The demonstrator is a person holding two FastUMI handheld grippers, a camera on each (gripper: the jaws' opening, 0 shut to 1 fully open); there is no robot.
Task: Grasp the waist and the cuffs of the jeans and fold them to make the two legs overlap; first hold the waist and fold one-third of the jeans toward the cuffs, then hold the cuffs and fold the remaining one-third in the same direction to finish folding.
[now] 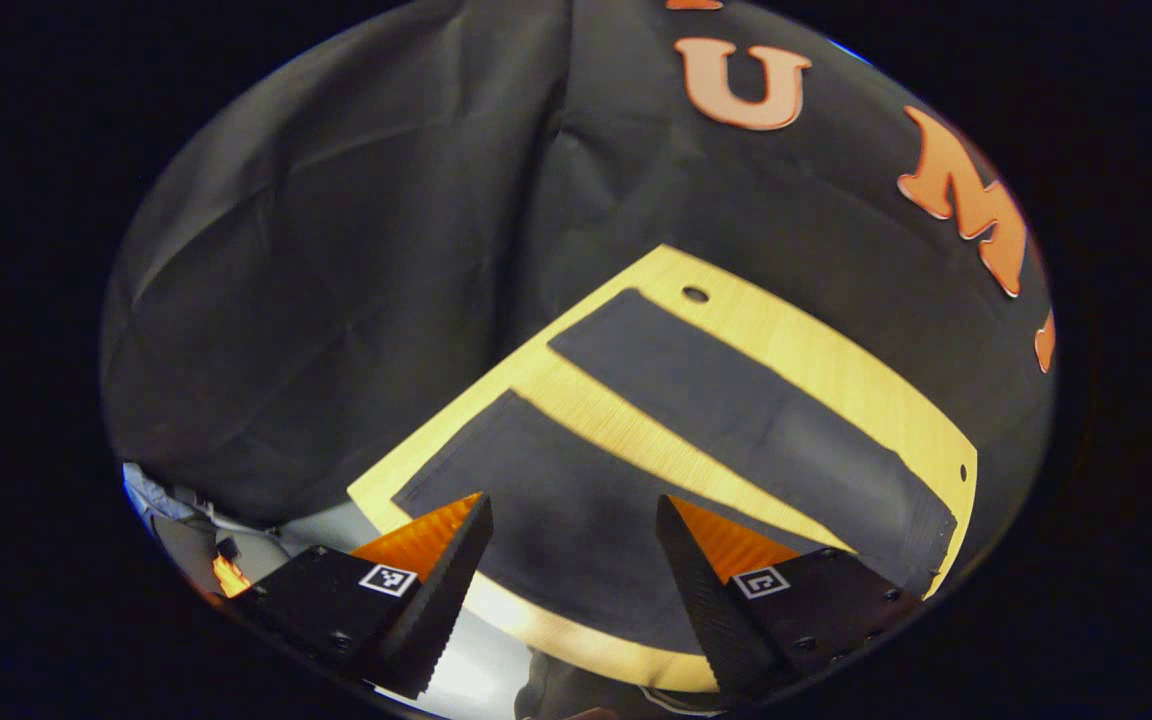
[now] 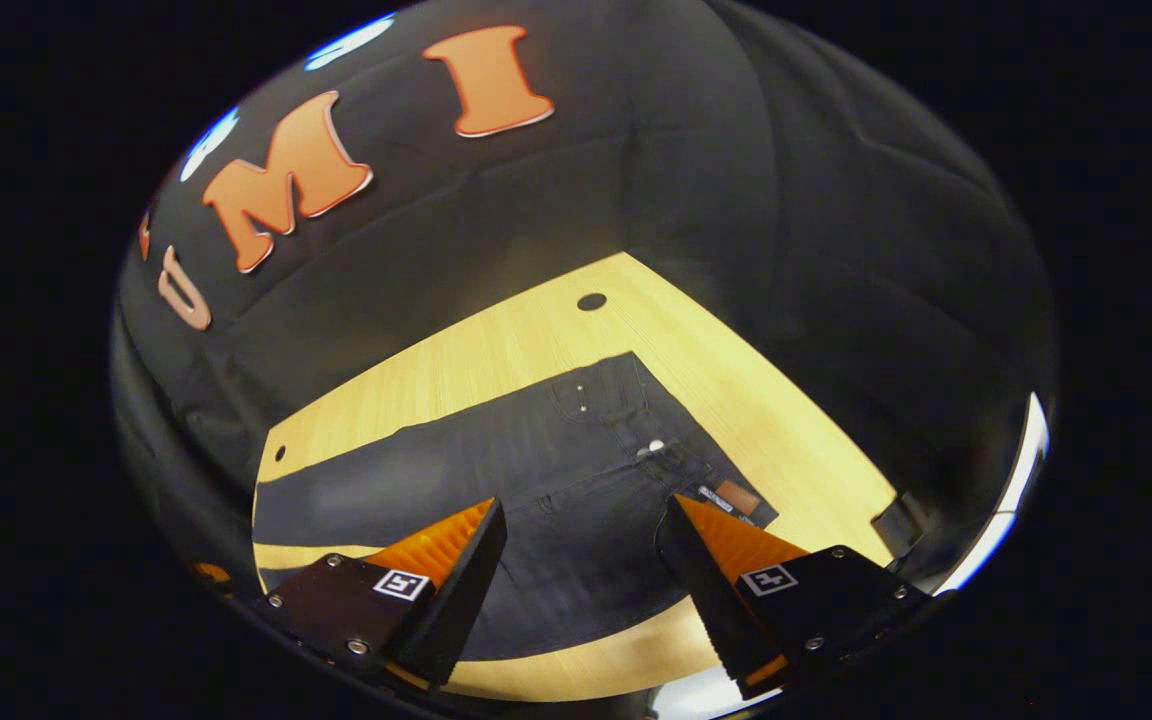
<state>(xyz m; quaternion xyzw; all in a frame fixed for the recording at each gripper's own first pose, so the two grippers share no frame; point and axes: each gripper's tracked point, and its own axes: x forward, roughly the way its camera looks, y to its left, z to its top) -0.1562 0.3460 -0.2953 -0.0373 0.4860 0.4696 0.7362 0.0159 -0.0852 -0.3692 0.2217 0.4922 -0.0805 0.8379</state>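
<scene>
Lying flat on the light wooden desk [image 1: 836, 370], the dark denim jeans [image 2: 546, 470] have legs still apart. Both the left gripper [image 1: 571, 590] and right gripper [image 2: 581, 590] hover wide open, empty. Pinching one fabric layer risks uneven, misaligned legs.

Matt dark denim jeans [image 2: 536, 470] on smooth wood-grain table [image 2: 456, 370].

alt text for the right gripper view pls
Dark jeans lie flat on a wooden table, waist end nearest the open right gripper, whose fingers hover above the fabric without touching it.
</scene>
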